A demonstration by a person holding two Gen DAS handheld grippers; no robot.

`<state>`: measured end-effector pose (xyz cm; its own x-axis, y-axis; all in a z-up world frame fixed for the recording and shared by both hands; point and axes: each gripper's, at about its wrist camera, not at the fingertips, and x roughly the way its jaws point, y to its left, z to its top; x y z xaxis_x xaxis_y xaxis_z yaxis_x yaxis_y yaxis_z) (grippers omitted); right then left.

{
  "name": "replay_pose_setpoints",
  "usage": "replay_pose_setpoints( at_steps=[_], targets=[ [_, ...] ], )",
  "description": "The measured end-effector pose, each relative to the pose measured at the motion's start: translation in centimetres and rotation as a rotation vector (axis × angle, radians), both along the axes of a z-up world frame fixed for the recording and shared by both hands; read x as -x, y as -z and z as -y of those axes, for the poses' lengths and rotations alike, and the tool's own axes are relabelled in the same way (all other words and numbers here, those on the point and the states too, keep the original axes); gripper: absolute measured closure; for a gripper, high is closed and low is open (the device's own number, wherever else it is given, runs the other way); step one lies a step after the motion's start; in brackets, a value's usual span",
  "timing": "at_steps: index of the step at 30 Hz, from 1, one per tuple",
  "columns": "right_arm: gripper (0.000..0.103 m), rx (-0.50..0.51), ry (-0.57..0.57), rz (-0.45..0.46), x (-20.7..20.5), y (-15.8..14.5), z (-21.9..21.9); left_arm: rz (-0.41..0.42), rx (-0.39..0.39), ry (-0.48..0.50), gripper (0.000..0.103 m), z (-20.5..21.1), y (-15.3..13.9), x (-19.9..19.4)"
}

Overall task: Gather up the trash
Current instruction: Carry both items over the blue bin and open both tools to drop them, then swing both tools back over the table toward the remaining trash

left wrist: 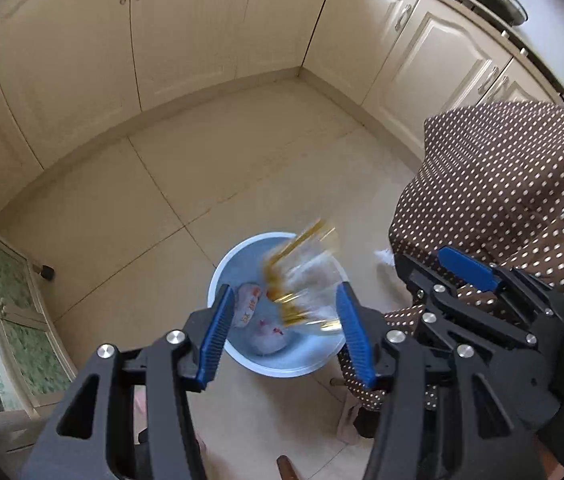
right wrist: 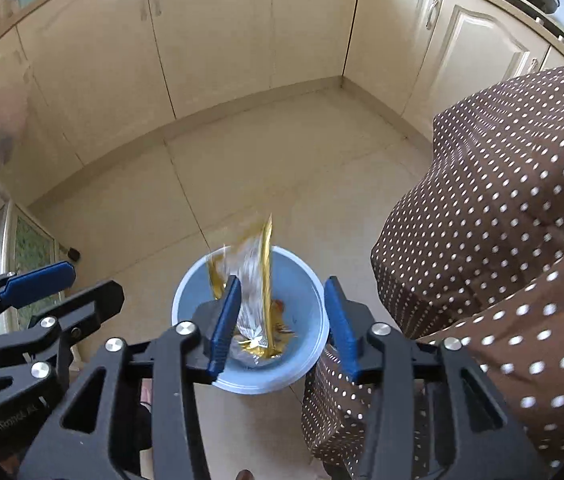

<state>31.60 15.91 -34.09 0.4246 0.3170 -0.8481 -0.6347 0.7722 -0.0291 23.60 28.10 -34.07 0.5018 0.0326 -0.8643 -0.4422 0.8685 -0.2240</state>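
Kitchen corner: cream cabinet doors (left wrist: pixel 186 32) on two walls, beige floor tiles (left wrist: pixel 210 176) below. Left claw (left wrist: pixel 288 336) stands spread, blue pads apart, nothing pressed between them; it hangs above the light-blue trash bin (left wrist: pixel 224 276). Right claw (right wrist: pixel 282 320) is likewise spread, pinching nothing, also above the trash bin (right wrist: pixel 186 292). A clear wrapper with gold edging (left wrist: pixel 306 276), motion-blurred, sits free at the bin mouth, partly inside it and between the left claw's pads without contact that can be confirmed; in the right wrist view the same wrapper (right wrist: pixel 252 280) lies just beside the left-hand pad, and contact there cannot be told either. Crumpled white wrappers (left wrist: pixel 248 306) lie on the bin floor. A brown polka-dot cloth (right wrist: pixel 502 240) drapes just right of the bin.
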Motion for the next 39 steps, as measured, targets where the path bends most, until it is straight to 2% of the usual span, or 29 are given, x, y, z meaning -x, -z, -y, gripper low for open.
replay_pose_setpoints(
  at_steps=[7, 13, 16, 25, 28, 33, 39],
  targets=[
    [0.059, -0.024, 0.010, 0.075, 1.5, -3.8, 1.3, 0.055, -0.027, -0.005, 0.051, 0.4, -3.4, 1.8],
    [0.054, -0.061, -0.008, 0.229, 5.7, -10.1, 2.4, 0.125, -0.061, 0.002, 0.051, 1.3, -7.6, 4.2],
    [0.053, -0.099, -0.007, 0.267, 6.8, -12.5, 3.8, 0.169, -0.087, 0.011, 0.051, 2.2, -10.2, 5.7],
    [0.047, -0.235, 0.073, 0.409, 10.7, -21.5, 12.3, 0.367, -0.153, 0.096, 0.046, 7.8, -19.3, 9.1],
    [0.045, -0.268, 0.115, 0.448, 12.3, -23.5, 15.7, 0.427, -0.179, 0.139, 0.043, 10.7, -22.0, 9.7],
    [0.042, -0.276, 0.224, 0.481, 12.5, -24.6, 22.1, 0.476, -0.169, 0.240, 0.041, 16.0, -24.4, 9.2],
    [0.042, -0.259, 0.380, 0.474, 12.3, -23.9, 30.5, 0.482, -0.152, 0.371, 0.041, 22.6, -24.8, 7.8]
  ],
)
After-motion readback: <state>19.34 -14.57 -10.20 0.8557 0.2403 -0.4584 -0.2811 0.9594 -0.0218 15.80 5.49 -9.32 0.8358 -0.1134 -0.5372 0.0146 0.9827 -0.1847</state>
